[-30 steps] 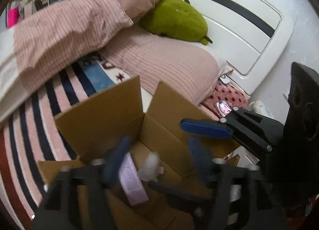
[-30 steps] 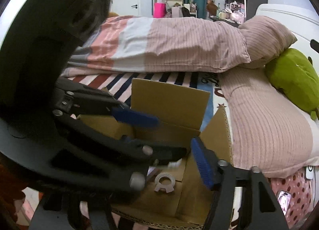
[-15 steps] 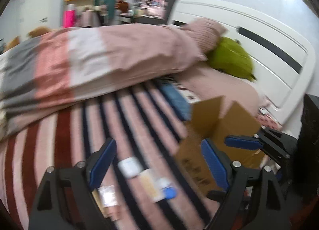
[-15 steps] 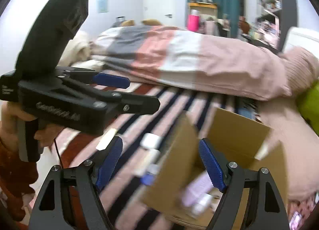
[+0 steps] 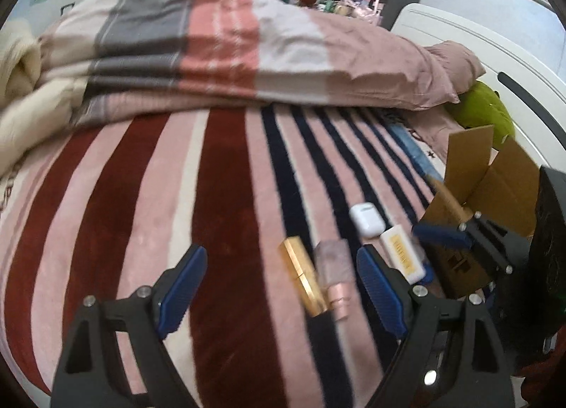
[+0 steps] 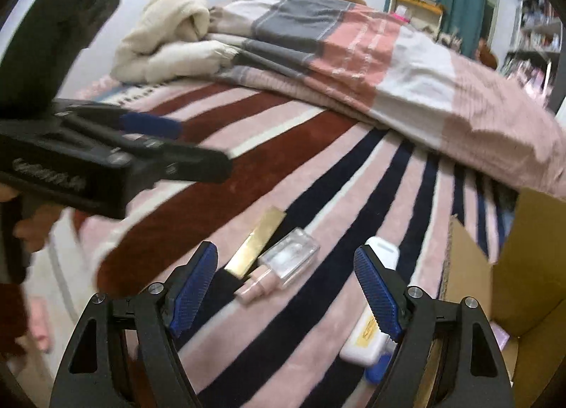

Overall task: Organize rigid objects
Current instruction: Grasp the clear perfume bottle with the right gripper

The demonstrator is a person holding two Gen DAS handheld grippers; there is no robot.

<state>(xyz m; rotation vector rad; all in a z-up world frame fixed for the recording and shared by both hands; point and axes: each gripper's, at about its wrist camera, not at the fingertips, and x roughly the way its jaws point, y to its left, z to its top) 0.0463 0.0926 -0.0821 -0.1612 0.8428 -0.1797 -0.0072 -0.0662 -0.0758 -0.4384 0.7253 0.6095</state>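
On the striped blanket lie a gold stick (image 5: 301,277) (image 6: 255,242), a clear bottle with a pink cap (image 5: 335,273) (image 6: 282,266), a white earbud case (image 5: 367,219) (image 6: 383,250) and a white box with yellow print (image 5: 402,257) (image 6: 364,336). An open cardboard box (image 5: 488,192) (image 6: 523,263) stands at the right. My left gripper (image 5: 279,294) is open and empty above the blanket, left of the items. My right gripper (image 6: 284,296) is open and empty, just above the bottle.
A folded pink and grey duvet (image 5: 219,47) (image 6: 353,50) lies across the far side of the bed. A cream blanket (image 6: 169,36) is bundled at the far left. A green plush (image 5: 481,109) and white headboard (image 5: 523,64) are at the right.
Both grippers have swung left, away from the inside of the cardboard box, and now hang over the striped blanket and the loose items. Both stay open.
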